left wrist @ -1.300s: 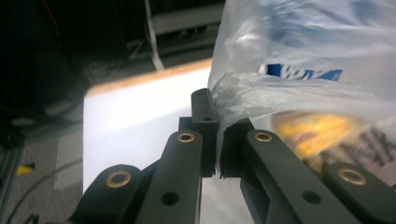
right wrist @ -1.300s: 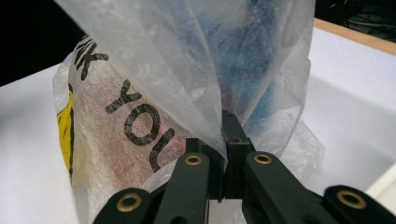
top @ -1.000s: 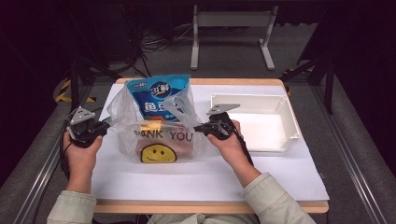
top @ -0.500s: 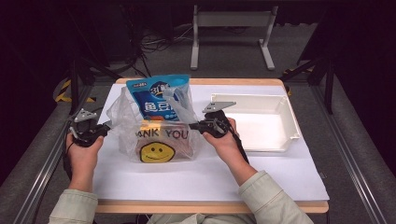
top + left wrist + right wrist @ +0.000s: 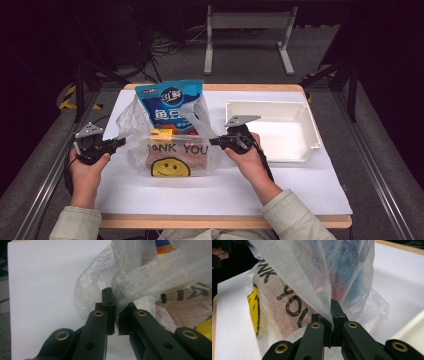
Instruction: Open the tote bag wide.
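Note:
A clear plastic bag [image 5: 170, 150] printed with "THANK YOU" and a yellow smiley stands on the white table mat [image 5: 220, 190]. A blue snack packet [image 5: 171, 102] sticks up out of it. My left gripper [image 5: 119, 143] is shut on the bag's left handle [image 5: 125, 293]. On the other side my right gripper [image 5: 214, 141] is shut on the bag's right handle [image 5: 322, 290]. Both hands hold the handles apart at the bag's sides.
A white tray [image 5: 305, 125] sits on the mat right of the bag, a short way from my right hand. The table's wooden front edge [image 5: 220, 221] runs below my forearms. Metal rails flank the table.
The left gripper has drifted slightly left and down, stretching the bag's left handle outward. The right gripper and the bag stay about where they were.

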`<state>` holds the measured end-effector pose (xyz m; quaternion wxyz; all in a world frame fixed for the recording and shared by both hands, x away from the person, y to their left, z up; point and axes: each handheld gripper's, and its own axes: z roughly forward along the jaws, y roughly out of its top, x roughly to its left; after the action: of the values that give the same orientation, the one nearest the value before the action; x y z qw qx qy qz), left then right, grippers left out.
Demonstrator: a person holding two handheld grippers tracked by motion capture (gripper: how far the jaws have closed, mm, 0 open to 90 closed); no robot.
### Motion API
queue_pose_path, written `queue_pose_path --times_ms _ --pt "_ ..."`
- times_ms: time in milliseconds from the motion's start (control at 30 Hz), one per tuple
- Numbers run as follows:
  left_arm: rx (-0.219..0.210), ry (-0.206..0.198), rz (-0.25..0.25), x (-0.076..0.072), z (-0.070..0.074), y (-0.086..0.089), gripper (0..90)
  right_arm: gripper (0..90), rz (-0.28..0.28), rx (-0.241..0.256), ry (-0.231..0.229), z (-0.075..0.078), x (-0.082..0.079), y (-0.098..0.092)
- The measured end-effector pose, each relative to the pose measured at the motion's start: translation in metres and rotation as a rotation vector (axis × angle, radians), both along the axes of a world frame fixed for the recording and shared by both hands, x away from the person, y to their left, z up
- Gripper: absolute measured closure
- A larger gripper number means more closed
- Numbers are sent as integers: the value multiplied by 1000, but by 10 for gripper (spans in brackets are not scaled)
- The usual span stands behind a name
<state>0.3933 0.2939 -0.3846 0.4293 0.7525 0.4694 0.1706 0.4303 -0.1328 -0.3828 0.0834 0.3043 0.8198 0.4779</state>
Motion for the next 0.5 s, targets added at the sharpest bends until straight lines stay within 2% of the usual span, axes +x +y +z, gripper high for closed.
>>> queue_pose_path --times_ms 100,200,400,500 --pt "20 14 -31 -3 -1 -3 869 900 2 -9 15 -5 -4 -4" --pt "27 28 -41 -4 -3 -6 871 900 6 -11 23 -7 -7 -6" --pt "13 63 -65 -7 -8 -6 877 900 3 -29 48 -13 -13 -14" --pt "23 73 -78 -8 -11 -7 879 900 4 -36 60 -17 -13 -15"
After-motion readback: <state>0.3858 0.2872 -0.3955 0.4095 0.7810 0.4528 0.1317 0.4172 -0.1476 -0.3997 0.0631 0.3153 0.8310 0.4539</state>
